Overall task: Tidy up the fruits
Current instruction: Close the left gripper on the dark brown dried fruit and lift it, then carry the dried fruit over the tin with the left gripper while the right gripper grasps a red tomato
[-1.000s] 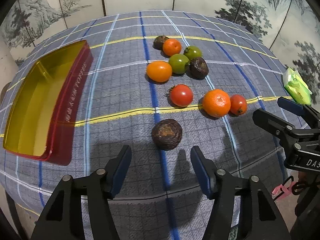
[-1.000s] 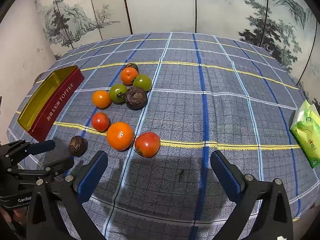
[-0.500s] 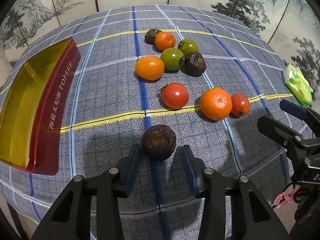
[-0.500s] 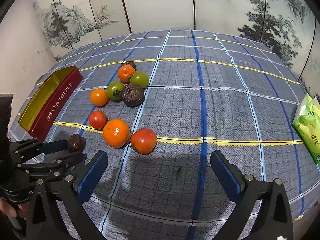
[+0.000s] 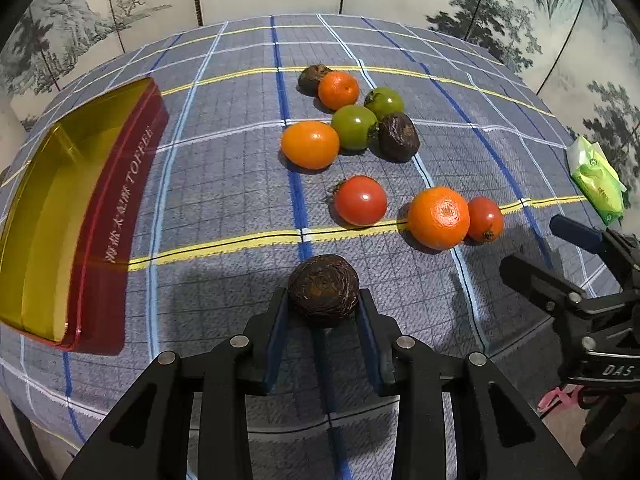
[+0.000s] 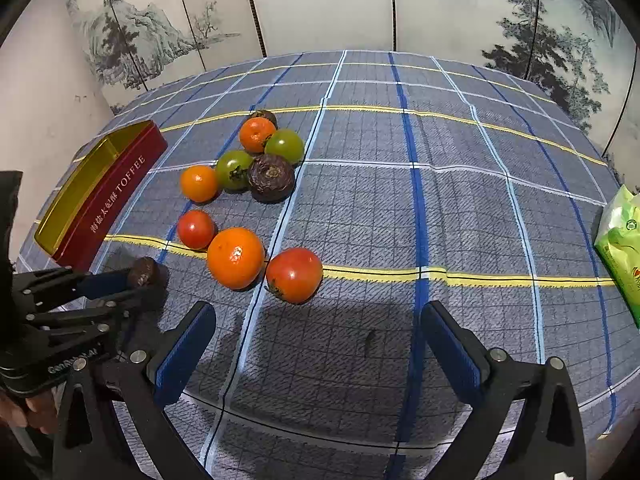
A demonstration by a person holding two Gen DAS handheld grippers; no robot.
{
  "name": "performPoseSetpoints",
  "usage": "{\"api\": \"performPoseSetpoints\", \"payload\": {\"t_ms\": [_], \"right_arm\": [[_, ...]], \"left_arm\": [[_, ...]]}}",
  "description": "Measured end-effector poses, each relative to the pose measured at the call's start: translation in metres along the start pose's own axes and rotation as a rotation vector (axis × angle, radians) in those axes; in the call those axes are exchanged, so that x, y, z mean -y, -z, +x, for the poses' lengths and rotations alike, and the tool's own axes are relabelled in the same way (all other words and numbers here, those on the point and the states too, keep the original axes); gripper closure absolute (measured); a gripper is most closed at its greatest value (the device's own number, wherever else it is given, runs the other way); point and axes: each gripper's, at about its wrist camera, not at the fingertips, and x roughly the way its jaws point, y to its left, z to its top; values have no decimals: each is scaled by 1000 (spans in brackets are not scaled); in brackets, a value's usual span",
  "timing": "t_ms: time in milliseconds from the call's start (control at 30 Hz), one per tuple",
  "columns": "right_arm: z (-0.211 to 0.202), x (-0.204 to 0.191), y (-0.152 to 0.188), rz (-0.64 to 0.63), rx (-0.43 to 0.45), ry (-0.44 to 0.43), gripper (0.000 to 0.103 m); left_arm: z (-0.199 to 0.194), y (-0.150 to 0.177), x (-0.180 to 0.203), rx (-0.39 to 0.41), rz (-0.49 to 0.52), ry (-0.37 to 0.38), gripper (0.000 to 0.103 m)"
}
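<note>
— On the tabletop (image 5: pixel 460 92), near its front edge, what does the left gripper (image 5: pixel 323 312) hold?

— Its jaws are closed on a dark brown wrinkled fruit (image 5: pixel 323 290); both blue pads press its sides. From the right wrist view the same left gripper (image 6: pixel 132 286) comes in from the left, and the dark brown wrinkled fruit (image 6: pixel 143 272) sits at its tip.

— And the right gripper (image 6: pixel 316 344)?

— Its jaws stand wide apart, with nothing between them, only the checked cloth (image 6: pixel 360 200). The nearest red tomato (image 6: pixel 294 275) lies a little beyond them.

— Where are the other fruits?

— Just beyond the held fruit lie a red tomato (image 5: pixel 361 200), a large orange (image 5: pixel 438 218) and a second red tomato (image 5: pixel 485 219), which touches the orange. Farther back is a tight group: an orange tomato (image 5: pixel 310 145), two green tomatoes (image 5: pixel 354 127), a second dark wrinkled fruit (image 5: pixel 398 137), a small orange (image 5: pixel 338 90) and a third dark fruit (image 5: pixel 312 78) behind it.

— And the box?

— A red toffee tin (image 5: pixel 72 216) with a gold inside lies open at the left, well apart from the fruits. A green packet (image 5: pixel 596 180) lies at the right edge.
</note>
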Motion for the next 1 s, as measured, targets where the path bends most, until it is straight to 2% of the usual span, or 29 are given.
{"api": "performPoseSetpoints", "payload": {"t_ms": [333,533,767,1000], "right_arm": [[5,-6,0,-20,-7,-3,2],[6,-12,-2,-49,-2,-7,6],[10,-16,-5,-66,-13,-9,15],[15,-16,-6,-69,-24,-5,32]], "left_arm": [[-28,-7,-19,66,-33,-25,68],[-53,-15,-42,121,-72,-53,68],[-70,-21,-88,168,-152,-123,68],[-69,-15,-138,156,-238,-197,69]]}}
